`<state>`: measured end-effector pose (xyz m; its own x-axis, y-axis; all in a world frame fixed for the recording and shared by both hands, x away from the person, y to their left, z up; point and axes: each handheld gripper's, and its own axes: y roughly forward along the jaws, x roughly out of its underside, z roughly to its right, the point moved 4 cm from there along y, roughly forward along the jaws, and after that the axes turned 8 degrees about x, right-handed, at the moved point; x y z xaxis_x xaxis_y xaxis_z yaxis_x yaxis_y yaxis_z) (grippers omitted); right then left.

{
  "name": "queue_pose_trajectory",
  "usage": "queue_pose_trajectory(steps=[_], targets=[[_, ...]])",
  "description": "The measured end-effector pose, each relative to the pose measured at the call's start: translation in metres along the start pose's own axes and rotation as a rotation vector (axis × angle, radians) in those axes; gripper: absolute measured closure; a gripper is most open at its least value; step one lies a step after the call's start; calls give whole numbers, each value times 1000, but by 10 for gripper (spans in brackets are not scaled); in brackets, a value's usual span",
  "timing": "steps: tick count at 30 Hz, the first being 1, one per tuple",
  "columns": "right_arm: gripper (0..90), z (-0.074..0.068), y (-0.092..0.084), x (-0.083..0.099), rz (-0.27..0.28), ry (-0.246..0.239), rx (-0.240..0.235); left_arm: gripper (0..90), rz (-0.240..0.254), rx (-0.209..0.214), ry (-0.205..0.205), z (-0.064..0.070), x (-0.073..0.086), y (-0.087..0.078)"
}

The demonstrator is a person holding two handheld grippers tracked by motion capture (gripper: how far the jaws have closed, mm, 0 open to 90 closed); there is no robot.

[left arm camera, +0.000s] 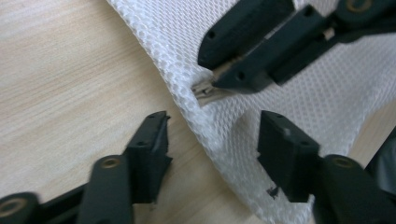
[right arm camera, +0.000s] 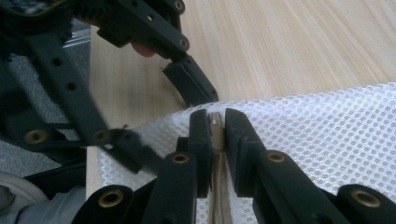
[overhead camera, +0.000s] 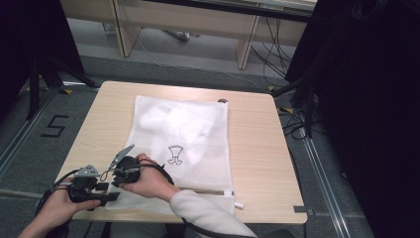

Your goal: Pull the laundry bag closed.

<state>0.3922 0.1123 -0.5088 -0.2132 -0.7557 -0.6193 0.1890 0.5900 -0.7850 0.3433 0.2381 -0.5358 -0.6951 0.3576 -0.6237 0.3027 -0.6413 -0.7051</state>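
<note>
My left gripper (overhead camera: 101,191) sits at the near left corner of the table (overhead camera: 257,148), its jaws half spread and straddling the corner edge of the white mesh laundry bag (overhead camera: 178,134). The pads do not yet press the fabric. I close them squarely on the mesh just beside the zipper end, taking both layers so that the corner cannot slide.

My right gripper (right arm camera: 215,133) is pressed together on the zipper pull (right arm camera: 215,122) at that same corner of the mesh bag. I hold the pull firmly and judge the next move to be a steady draw along the zipper line, low and parallel to the table, while the left gripper anchors the corner against it.
</note>
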Motion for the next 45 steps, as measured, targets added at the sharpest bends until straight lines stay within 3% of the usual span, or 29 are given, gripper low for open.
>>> queue_pose_trajectory(steps=[2,3,4,6,8,9,11,14,20,22,23,26,28,29,31,35,36,42,43,45], targets=[[822,-2,-2,0,-7,21,3,515,-18,9,-2,-2,0,1],[822,-1,-2,0,2,13,4,515,-37,1,-5,-2,0,0],[822,0,-3,0,7,-4,6,535,-33,23,-7,-3,-1,1],[822,-2,-4,0,3,15,2,558,-54,35,5,-6,-1,0],[822,0,-5,0,6,-3,7,596,-61,42,10,-6,-1,0],[823,0,-6,-1,14,-13,-1,607,-26,38,-12,-3,-2,2],[823,0,-7,-1,9,-8,6,628,-31,41,-5,-3,-2,2],[822,0,-11,-3,18,-7,9,662,28,42,-41,2,-4,3],[822,-1,-16,-4,18,-9,17,734,19,51,-28,3,-5,1],[823,-1,-17,-5,28,-6,6,750,59,51,-61,5,-7,2],[823,-1,-18,-5,26,0,17,765,40,50,-50,4,-7,0],[823,-2,-21,-5,34,9,8,803,91,76,-113,6,-9,1],[823,0,-22,-4,33,-7,19,834,79,86,-118,6,-9,-2],[823,-2,-23,-4,37,9,9,842,85,89,-125,7,-10,-2],[823,1,-24,-2,29,-11,26,849,87,81,-122,8,-11,-2],[823,-1,-27,1,24,12,9,853,93,87,-125,9,-12,-3],[823,1,-28,2,23,-16,22,854,101,91,-129,10,-12,-4],[825,-2,-30,6,12,5,9,856,119,104,-128,13,-13,-7],[825,1,-30,8,7,-24,28,857,120,107,-128,13,-13,-7],[825,-1,-31,10,2,-15,15,858,118,108,-124,14,-14,-8]])
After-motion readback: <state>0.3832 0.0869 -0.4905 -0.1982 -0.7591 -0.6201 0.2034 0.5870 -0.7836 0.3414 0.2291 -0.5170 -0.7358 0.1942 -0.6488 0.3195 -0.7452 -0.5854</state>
